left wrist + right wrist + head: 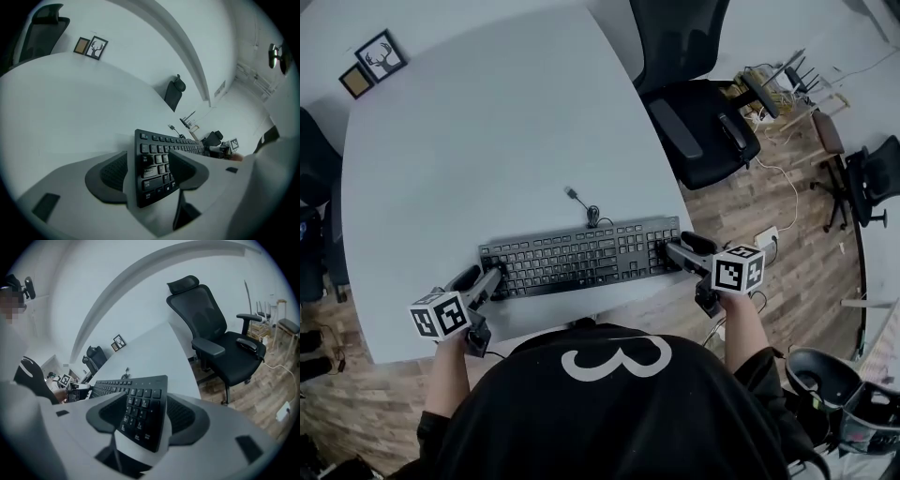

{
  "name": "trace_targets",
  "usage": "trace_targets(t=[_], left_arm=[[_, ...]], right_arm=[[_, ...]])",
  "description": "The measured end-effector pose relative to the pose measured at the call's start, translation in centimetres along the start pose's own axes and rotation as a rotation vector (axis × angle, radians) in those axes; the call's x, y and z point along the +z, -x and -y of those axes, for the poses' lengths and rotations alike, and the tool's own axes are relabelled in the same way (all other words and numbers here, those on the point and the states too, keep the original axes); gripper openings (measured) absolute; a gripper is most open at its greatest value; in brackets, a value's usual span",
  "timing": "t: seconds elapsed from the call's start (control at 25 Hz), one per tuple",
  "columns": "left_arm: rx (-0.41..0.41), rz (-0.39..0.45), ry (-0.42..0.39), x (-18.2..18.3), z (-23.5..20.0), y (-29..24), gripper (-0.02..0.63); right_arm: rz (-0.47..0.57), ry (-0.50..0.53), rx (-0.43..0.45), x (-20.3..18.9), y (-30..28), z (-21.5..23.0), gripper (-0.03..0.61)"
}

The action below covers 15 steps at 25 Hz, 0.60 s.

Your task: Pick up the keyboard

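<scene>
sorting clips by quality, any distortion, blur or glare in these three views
Head view: even soft light, sharp, no glare on the keyboard, mild bending at the edges. Left gripper view: heavy fisheye with black corners, dim bluish cast, the table edge bows. Right gripper view: same fisheye, brighter, the chair looks bowed, near keys sharp.
</scene>
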<state>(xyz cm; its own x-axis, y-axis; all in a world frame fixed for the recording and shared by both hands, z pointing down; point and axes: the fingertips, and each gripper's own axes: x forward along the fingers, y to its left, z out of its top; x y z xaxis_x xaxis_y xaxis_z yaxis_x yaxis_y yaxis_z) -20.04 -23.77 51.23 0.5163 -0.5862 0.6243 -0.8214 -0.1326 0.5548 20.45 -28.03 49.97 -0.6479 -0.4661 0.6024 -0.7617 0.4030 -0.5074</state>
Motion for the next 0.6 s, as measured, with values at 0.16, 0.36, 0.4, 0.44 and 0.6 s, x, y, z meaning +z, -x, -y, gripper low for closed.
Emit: trace_targets(t=[0.16,0.36,0.4,0.44,0.6], left_arm=[[-0.025,-0.020,0.023,0.1,0.3,-0.8,0.268],[-0.037,-0.046,0.056,-0.1,0.3,-1.6,0.268],[-0.038,-0.051,0.059,-0.2,0.2,-1.7,0.268],[-0.042,-0.056,0.063,-0.3,0.1,-1.8,0.268],[-0.063,-0.073,0.075,-0.4,0.1,-2.3,0.268]], right_arm=[[-0.043,-0.010,-0.017,-0.5,-0.8,0.7,0.258],[-0.092,-0.010,-0.046,-0.9,-1.3,1.2,0.256],[-0.098,-0.015,-0.046,-1.0,-1.4,1.3,0.256],[-0.104,-0.022,-0.043,-1.2,-1.6,1.2,0.256],[-0.142,-0.039,-0.034,-1.8,-2.1,1.1,0.256]])
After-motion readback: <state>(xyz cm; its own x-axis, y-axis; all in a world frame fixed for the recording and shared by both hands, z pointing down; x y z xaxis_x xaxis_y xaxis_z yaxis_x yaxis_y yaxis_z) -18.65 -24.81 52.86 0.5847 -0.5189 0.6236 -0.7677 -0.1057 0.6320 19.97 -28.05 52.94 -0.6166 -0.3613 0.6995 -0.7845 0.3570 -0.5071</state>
